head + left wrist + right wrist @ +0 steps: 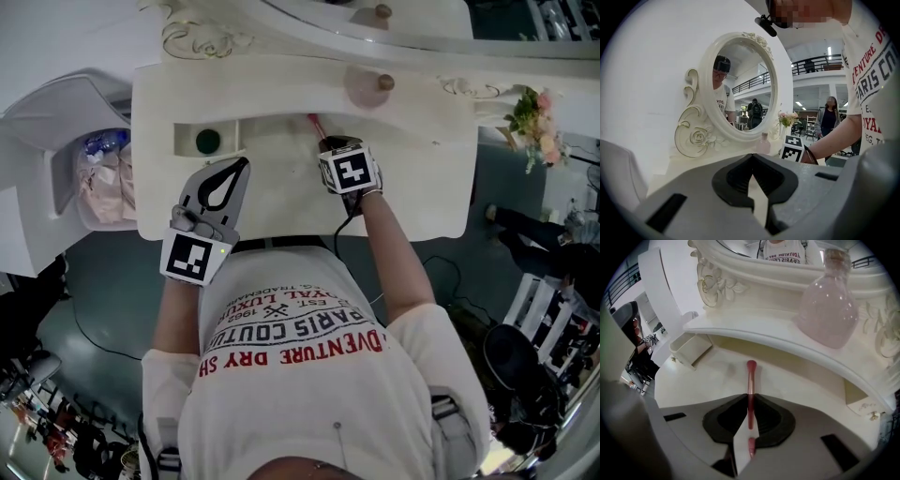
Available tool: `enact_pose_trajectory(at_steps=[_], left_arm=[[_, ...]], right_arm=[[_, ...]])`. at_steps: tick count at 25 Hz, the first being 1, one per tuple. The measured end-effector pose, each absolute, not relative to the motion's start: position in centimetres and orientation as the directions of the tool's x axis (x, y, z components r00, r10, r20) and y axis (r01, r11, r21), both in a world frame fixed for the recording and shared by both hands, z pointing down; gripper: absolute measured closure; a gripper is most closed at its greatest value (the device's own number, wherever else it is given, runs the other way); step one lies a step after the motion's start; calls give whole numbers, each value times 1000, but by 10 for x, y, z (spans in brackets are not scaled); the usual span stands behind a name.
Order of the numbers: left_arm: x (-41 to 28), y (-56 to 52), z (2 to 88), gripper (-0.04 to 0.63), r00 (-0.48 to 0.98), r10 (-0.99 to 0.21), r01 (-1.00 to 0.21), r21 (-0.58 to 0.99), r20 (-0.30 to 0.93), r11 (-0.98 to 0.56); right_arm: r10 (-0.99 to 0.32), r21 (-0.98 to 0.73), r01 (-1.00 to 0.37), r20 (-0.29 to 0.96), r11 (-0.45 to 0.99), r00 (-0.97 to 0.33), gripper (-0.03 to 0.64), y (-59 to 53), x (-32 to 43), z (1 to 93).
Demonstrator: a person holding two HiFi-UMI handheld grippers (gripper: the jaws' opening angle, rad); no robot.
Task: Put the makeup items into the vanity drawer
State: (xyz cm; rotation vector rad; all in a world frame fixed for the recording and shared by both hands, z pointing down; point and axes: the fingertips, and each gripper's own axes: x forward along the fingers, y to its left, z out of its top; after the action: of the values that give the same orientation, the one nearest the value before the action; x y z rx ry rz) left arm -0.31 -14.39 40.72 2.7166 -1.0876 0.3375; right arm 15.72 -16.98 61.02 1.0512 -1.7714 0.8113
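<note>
ITEM: thin pink-red makeup stick (751,376), on or just over vanity top (422,187) (contact unclear), below shelf w/ pink bottle (827,305); not yet in drawer

R gripper (750,398): jaws clamped on stick mid-shaft, pointing steeply down

L gripper (751,157): jaws closed together, nothing btwn, held over front of vanity top

Drawer (183,141): small, open, far left of vanity top; green round item (207,142) inside

RISKS (est.): thin shaft may pivot or slip in pads on lift; tip may catch shelf edge; carry to the left may overshoot narrow drawer
</note>
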Motion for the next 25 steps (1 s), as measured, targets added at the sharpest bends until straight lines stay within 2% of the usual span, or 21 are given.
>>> enact_pose_trajectory(at_steps=[5,13,25], left_arm=[[-17,-139,392,589,708,-661,-694,75,248,-716],[-68,-128,373,589,675,-706,-729,45,215,-683],[-165,-119,378,589,566,-792,-820,56,228,-569]], right_arm=[[-332,-104,-881,900,462,-281,574,-161,134,582],[-353,-96,-798,861,595,-366,574,-161,54,538],[-237,-103,-611,861,785,-449,574,-169,-77,534]])
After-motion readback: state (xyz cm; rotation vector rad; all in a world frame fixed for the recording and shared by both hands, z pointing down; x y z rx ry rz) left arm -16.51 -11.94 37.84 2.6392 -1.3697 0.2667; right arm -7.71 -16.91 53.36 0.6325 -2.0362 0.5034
